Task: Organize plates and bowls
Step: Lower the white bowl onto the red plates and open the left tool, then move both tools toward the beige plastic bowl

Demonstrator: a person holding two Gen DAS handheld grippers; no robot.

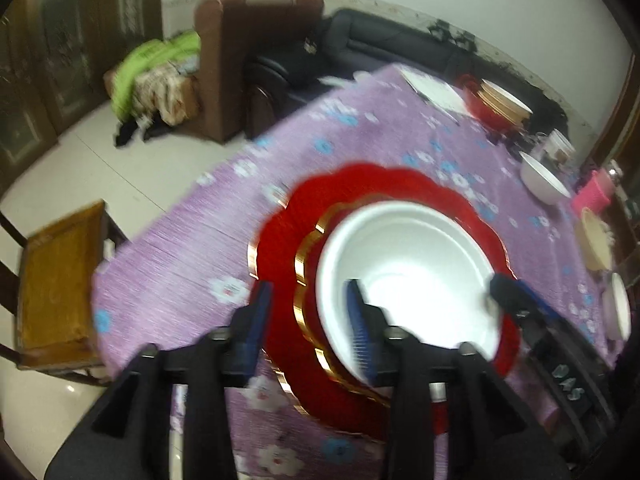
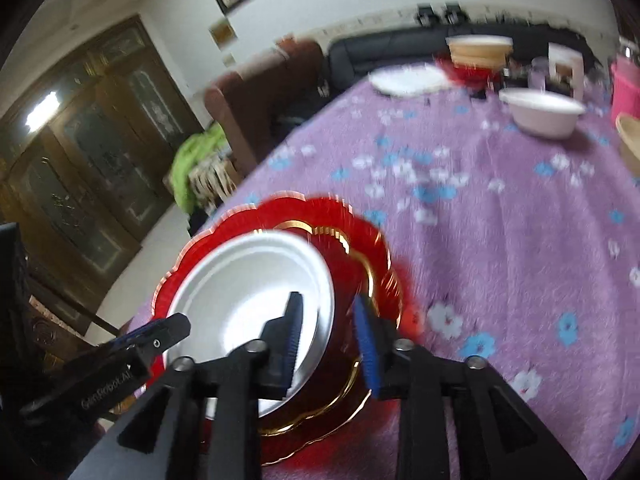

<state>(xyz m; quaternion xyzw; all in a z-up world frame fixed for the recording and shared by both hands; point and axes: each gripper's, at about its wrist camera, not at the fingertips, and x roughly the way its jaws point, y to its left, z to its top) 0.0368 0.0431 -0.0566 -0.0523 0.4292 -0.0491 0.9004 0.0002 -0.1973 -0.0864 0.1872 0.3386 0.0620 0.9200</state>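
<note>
Dishes sit nested near the table's edge — white bowl [image 1: 408,276] in a red bowl [image 1: 316,312] on a big red plate [image 1: 360,188], so the pile stays steady. Left gripper [image 1: 308,320] straddles that rim, jaws apart, gripping nothing. Right wrist view: right gripper [image 2: 328,340] straddles the opposite rim — also apart, both bowls loose between.

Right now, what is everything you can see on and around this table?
White bowl: one, white, nested atop the red stack.
Red plates: stacked, red with gold rims, near table edge.
Tablecloth: one, purple with flowers, over the table.
Second white bowl: one, far side.
White plate: one, far end.
Far stack: red and tan dishes.
Pink container: one, right edge.
Wooden chair: one, left.
Left gripper: jaws apart, straddling the rims.
Right gripper: jaws apart, astride the bowl's rim.
</note>
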